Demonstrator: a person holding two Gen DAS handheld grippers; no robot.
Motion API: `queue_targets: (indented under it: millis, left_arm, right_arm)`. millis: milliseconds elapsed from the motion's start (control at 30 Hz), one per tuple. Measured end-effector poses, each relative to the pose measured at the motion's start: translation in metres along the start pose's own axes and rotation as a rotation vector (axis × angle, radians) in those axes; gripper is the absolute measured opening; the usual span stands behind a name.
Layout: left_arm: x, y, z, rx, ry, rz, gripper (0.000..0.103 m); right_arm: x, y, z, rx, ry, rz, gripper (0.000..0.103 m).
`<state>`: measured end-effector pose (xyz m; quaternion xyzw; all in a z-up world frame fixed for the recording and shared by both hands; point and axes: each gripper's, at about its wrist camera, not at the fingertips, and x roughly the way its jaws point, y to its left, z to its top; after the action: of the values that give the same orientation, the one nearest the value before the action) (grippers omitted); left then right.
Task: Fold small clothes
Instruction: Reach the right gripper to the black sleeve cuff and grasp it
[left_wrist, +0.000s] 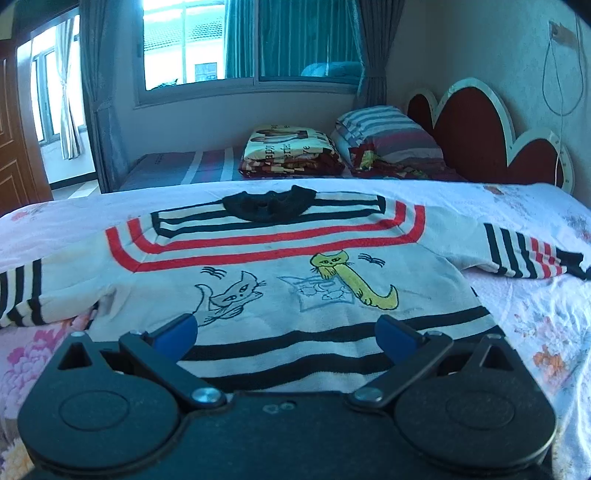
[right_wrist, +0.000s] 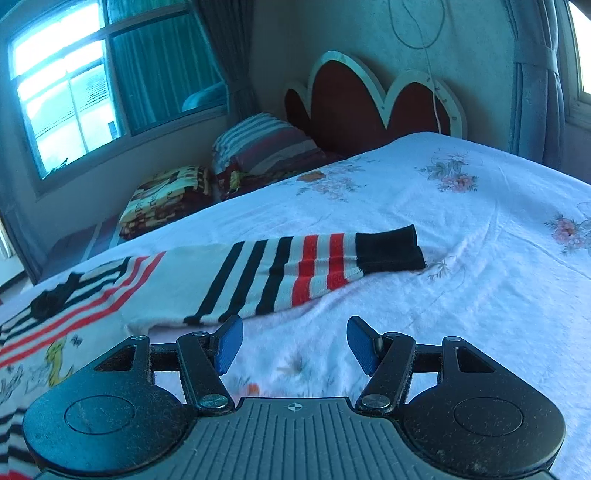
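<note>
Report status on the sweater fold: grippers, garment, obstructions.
Left gripper open, over the sweater hem. Right gripper open, just short of the right sleeve. Sweater flat, face up, unfolded, on the bedsheet. Nothing in the way.

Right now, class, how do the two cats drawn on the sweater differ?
The yellow cat is filled with colour; the grey cat is mostly outline with light shading. The yellow cat sits higher and to the right, its long body curling down; the grey cat sits lower left. Both are drawn on the sweater front, below the red stripes.
</note>
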<state>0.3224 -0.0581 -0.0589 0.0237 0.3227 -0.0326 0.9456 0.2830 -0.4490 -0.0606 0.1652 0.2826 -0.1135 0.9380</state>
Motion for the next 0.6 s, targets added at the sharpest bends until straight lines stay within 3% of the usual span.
queue_targets:
  millis: [200, 267, 600]
  left_arm:
    - [0.029, -0.011, 0.007, 0.030, 0.024, 0.000, 0.101]
    - [0.036, -0.012, 0.010, 0.033, 0.028, 0.003, 0.101]
    - [0.065, -0.001, 0.016, 0.026, 0.065, 0.045, 0.101]
  right_arm:
    - [0.044, -0.018, 0.014, 0.063, -0.001, -0.036, 0.062]
    - [0.058, -0.025, 0.018, 0.096, 0.007, -0.043, 0.052]
    - [0.111, -0.067, 0.025, 0.343, 0.032, -0.036, 0.052]
